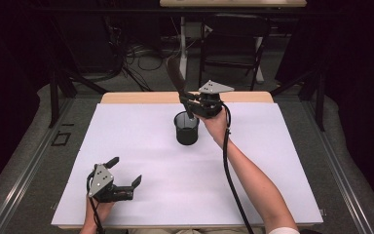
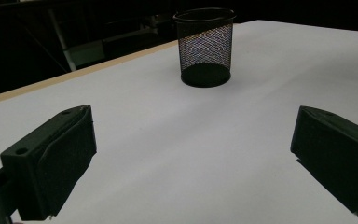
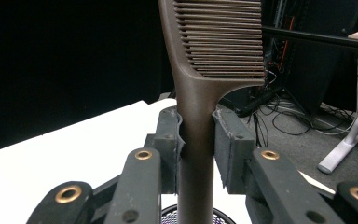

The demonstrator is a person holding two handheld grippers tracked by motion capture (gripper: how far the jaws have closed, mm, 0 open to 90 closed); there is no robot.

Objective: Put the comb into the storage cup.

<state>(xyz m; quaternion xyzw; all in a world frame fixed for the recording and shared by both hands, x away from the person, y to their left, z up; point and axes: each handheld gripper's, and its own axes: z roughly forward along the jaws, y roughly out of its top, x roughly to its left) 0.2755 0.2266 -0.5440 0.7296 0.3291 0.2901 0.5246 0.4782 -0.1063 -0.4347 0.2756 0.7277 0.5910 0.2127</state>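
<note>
A black mesh cup point(image 1: 187, 128) stands upright near the middle back of the white table; the left gripper view shows this cup point(image 2: 205, 47) ahead, empty as far as I can see. My right gripper point(image 1: 191, 103) hovers just above the cup's rim, shut on the handle of a dark brown comb point(image 1: 175, 74). The comb point(image 3: 214, 42) stands upright with its teeth at the top, its handle pinched between the pads point(image 3: 170, 140) and pointing down toward the cup's rim point(image 3: 168, 213). My left gripper point(image 1: 125, 171) rests low at the front left, open, with bare table between its fingers.
The white table surface point(image 1: 272, 161) has a wooden strip along its back edge. Beyond it stand a dark chair point(image 1: 233, 44), a white desk leg and loose cables on the floor. Dark frame bars flank both sides.
</note>
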